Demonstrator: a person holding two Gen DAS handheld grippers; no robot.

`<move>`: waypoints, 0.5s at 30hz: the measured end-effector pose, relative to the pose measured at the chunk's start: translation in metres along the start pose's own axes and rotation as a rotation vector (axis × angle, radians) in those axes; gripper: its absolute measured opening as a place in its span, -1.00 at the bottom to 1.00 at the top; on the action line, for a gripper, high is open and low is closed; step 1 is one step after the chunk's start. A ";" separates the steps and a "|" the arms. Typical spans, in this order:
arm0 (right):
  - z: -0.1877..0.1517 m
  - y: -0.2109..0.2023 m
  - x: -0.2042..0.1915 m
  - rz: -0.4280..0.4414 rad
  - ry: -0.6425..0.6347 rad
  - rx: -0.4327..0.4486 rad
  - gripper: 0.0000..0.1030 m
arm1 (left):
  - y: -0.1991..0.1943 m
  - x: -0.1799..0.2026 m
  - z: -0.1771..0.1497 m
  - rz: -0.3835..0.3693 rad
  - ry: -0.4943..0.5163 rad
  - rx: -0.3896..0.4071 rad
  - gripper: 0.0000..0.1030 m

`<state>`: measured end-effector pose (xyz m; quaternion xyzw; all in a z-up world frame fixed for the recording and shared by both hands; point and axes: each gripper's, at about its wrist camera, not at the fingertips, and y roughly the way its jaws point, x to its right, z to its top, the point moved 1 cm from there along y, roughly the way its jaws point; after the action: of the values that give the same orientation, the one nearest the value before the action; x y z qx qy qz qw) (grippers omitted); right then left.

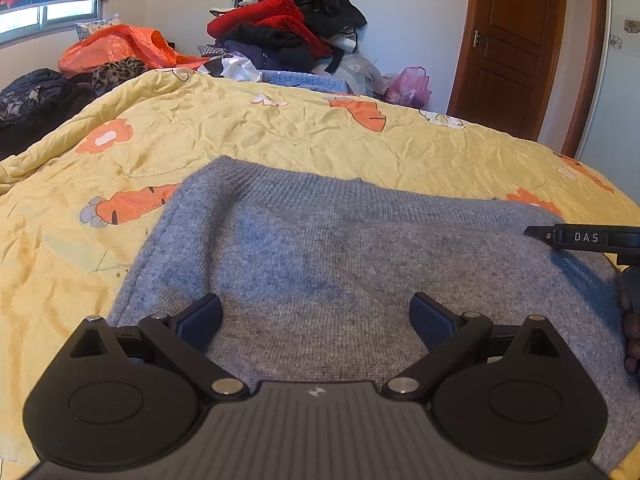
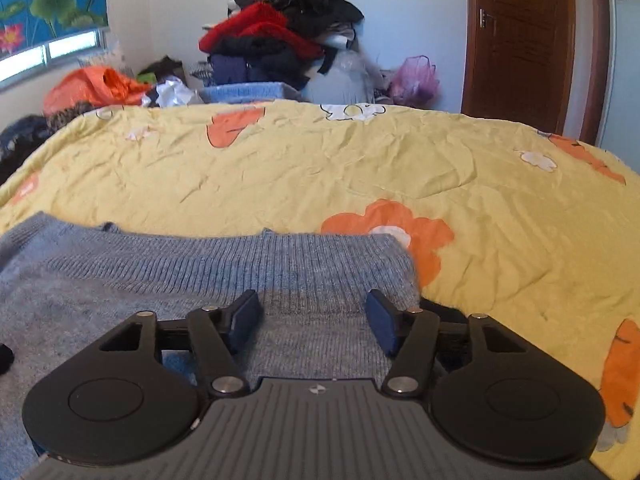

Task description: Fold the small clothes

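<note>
Hovering both tools over the grey sweater [image 1: 344,264], we keep the left tool [image 1: 316,316] and right tool [image 2: 312,314] open and empty; the knit lies flat beneath them on the bed's yellow quilt [image 2: 320,168], ready for folding.

Your left wrist view: low, close over the grey knit garment [image 1: 320,264], facing the clothes pile [image 1: 288,32]. Your right wrist view: same heading, further right; both share the yellow quilt [image 2: 360,168].
</note>
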<state>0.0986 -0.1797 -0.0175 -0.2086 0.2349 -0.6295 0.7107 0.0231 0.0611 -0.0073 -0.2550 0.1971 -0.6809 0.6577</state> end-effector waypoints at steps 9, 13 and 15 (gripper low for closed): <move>0.000 -0.002 0.000 -0.001 0.003 0.004 0.29 | -0.069 -0.057 -0.017 0.092 -0.258 0.102 0.97; 0.000 -0.002 0.004 0.028 0.026 0.008 0.36 | -0.091 -0.099 -0.040 -0.004 -0.543 0.040 0.97; 0.000 -0.003 0.005 0.038 0.035 0.009 0.38 | -0.095 -0.110 -0.051 -0.091 -0.665 0.036 0.97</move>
<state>0.0969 -0.1848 -0.0159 -0.1900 0.2482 -0.6206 0.7192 -0.0825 0.1730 0.0000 -0.4603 -0.0519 -0.5922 0.6594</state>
